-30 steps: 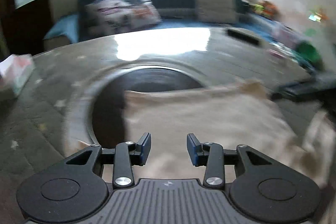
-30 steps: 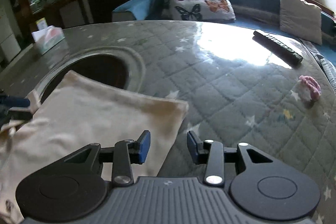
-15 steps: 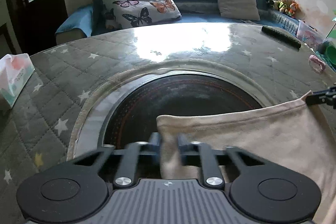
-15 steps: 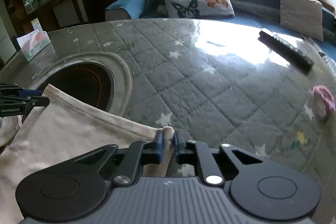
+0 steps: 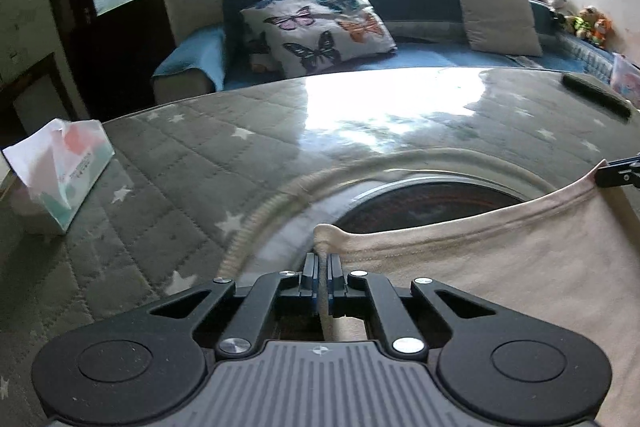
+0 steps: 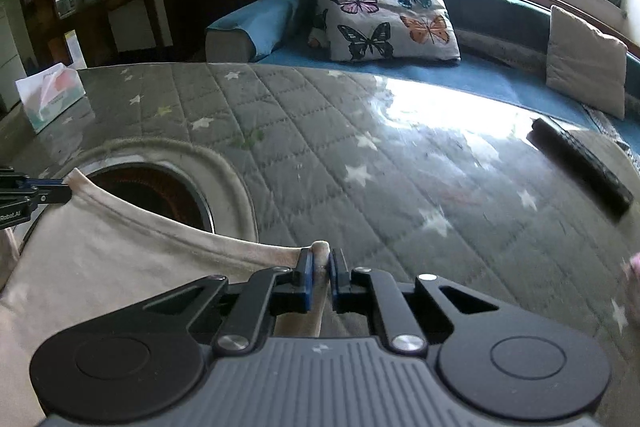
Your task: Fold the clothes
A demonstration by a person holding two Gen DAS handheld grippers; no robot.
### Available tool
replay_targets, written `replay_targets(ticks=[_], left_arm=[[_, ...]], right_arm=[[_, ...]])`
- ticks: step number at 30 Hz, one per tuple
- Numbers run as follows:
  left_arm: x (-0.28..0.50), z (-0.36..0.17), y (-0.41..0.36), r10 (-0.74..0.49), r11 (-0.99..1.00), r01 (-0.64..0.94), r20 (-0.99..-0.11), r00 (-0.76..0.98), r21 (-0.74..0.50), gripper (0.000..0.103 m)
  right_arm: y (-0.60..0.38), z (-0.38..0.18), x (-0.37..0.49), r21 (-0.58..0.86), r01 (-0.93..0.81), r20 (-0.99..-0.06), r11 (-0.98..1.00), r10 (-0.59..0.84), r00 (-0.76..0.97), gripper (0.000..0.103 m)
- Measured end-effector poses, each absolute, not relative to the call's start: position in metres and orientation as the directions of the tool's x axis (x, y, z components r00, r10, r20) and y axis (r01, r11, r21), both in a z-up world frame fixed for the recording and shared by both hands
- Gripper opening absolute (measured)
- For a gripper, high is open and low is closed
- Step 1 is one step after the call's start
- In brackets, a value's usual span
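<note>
A beige garment (image 5: pixel 500 267) hangs stretched between my two grippers above the quilted grey table. My left gripper (image 5: pixel 321 261) is shut on its left corner, and the hem runs from there to the right, where the right gripper's tips (image 5: pixel 618 173) show at the frame edge. In the right wrist view my right gripper (image 6: pixel 320 259) is shut on the garment's (image 6: pixel 100 251) right corner, and the left gripper (image 6: pixel 32 189) holds the far corner at the left.
A round dark opening (image 5: pixel 432 201) with a padded rim sits in the table (image 6: pixel 400 163) under the garment. A tissue box (image 5: pixel 60 167) stands at the left. A black remote (image 6: pixel 580 163) and a pink item (image 6: pixel 634 267) lie at the right. A sofa with a butterfly pillow (image 6: pixel 384 15) is behind.
Both grippers were open a second ago and have closed on the garment's two corners. They have since lifted it, so the hem is now taut between them.
</note>
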State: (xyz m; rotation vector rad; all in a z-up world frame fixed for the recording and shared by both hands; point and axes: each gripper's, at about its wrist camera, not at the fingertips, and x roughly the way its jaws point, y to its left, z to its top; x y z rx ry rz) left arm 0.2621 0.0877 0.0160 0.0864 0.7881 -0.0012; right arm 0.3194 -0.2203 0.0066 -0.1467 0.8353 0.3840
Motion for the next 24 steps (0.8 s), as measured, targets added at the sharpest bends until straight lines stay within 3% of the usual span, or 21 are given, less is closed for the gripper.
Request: replay_targets(ticks=[7,8,10,15,18,20,22,24], left_arm=[[0.257,0.021,0.087,0.035,0.997,0.027,-0.708,0.706,0.077,0.01],[0.254,0.024,0.086,0.037,0.997,0.026,-0.706,0.708,0.078,0.014],[0.245,0.032,0.083,0.024,0.997,0.031,-0.697,0.716,0.065,0.032],[0.208,0.047,0.061,-0.049,0.994,0.104,-0.679,0.732,0.041,0.05],[0.184,0.048,0.041,-0.11,0.986,0.168,-0.683,0.722,0.018,0.052],[0.168,0.047,0.025,-0.163,0.976,0.219,-0.688,0.707,-0.006,0.052],[0.154,0.044,0.009,-0.203,0.965,0.263,-0.693,0.692,-0.02,0.052],[0.142,0.042,-0.009,-0.247,0.951,0.308,-0.695,0.675,-0.039,0.052]], right_arm=[[-0.218,0.019,0.316,-0.002,-0.403,-0.742,0.915,0.268,0.614,0.01],[-0.219,0.023,0.312,-0.008,-0.407,-0.741,0.913,0.268,0.616,0.011],[-0.221,0.032,0.301,-0.02,-0.417,-0.737,0.909,0.268,0.62,0.011],[-0.23,0.052,0.262,-0.044,-0.447,-0.731,0.894,0.276,0.624,0.012],[-0.236,0.054,0.238,-0.052,-0.46,-0.739,0.886,0.276,0.615,0.012],[-0.24,0.052,0.221,-0.05,-0.473,-0.749,0.88,0.28,0.6,0.017],[-0.241,0.049,0.207,-0.055,-0.489,-0.757,0.87,0.283,0.589,0.028],[-0.241,0.043,0.192,-0.054,-0.51,-0.766,0.858,0.292,0.573,0.028]])
